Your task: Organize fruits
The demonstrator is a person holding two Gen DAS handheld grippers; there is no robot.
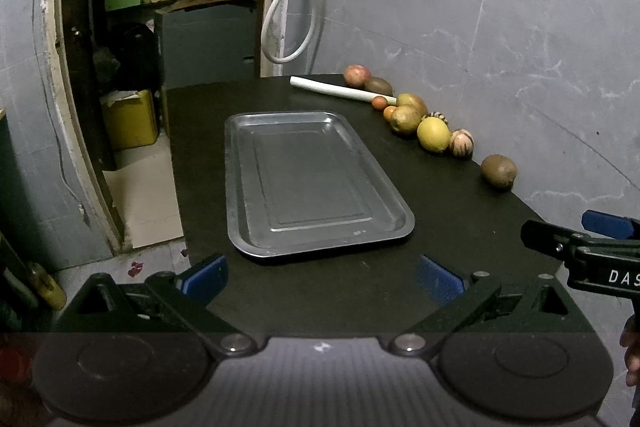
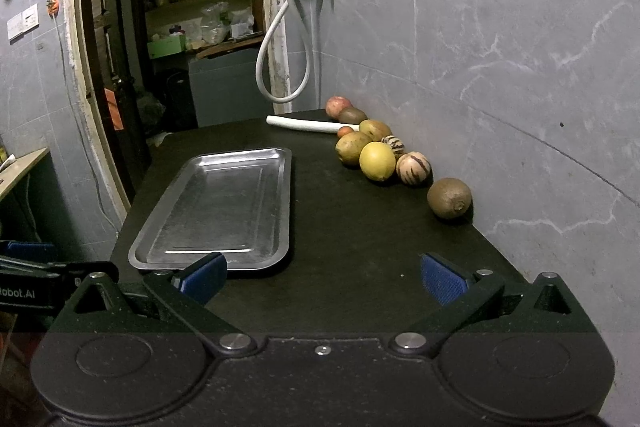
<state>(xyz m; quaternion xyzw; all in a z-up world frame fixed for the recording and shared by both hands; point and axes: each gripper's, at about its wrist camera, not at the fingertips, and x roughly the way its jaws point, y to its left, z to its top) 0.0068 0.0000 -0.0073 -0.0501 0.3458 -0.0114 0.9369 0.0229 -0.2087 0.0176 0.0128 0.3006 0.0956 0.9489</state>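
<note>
An empty metal tray lies on the black table; it also shows in the right wrist view. Several fruits line the wall: a brown kiwi nearest, a striped fruit, a yellow lemon, a greenish fruit, a red apple farthest. In the left wrist view the kiwi and lemon sit right of the tray. My left gripper is open and empty, just before the tray's near edge. My right gripper is open and empty, over the table's near end.
A white tube lies at the table's far end by the fruits. A grey hose hangs on the wall behind. The marble wall borders the table's right side. A doorway with shelves opens at the far left.
</note>
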